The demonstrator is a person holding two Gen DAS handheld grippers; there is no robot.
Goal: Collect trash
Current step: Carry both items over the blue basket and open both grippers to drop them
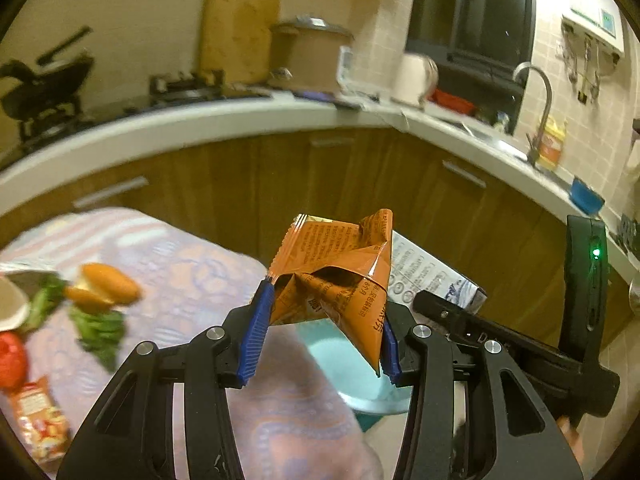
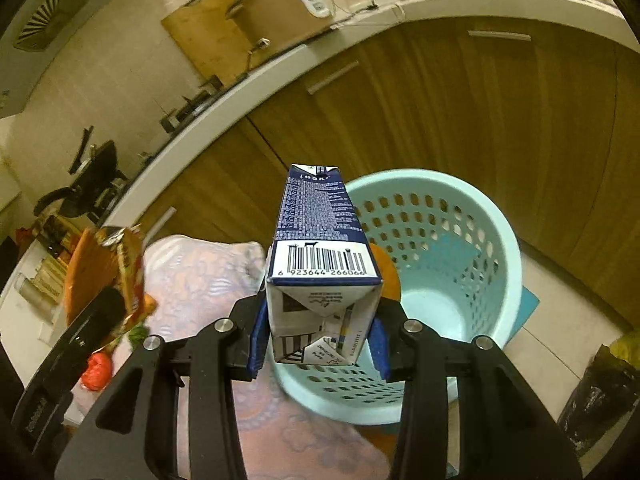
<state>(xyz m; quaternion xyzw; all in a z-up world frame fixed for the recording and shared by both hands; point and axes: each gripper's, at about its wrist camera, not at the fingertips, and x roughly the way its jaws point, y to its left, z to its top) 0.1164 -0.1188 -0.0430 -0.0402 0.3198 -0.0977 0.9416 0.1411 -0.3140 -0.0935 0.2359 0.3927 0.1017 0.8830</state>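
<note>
My left gripper (image 1: 320, 336) is shut on a crumpled orange snack wrapper (image 1: 340, 276), held above the table's edge. The right gripper (image 2: 318, 334) is shut on a blue and white milk carton (image 2: 320, 248), which points forward over the rim of a light-blue perforated waste basket (image 2: 448, 216) on the floor. In the left wrist view the carton (image 1: 432, 276) and the right gripper's black body show to the right, with a part of the basket (image 1: 352, 372) below. In the right wrist view the wrapper (image 2: 104, 272) appears at the left.
A table with a pink patterned cloth (image 1: 180, 272) holds bread (image 1: 104, 286), greens (image 1: 100, 328), a tomato (image 1: 10, 360) and a snack packet (image 1: 40, 416). Brown cabinets (image 2: 480, 120) under a white counter (image 1: 240, 120) stand behind. A dark bag (image 2: 600, 392) sits on the floor, right.
</note>
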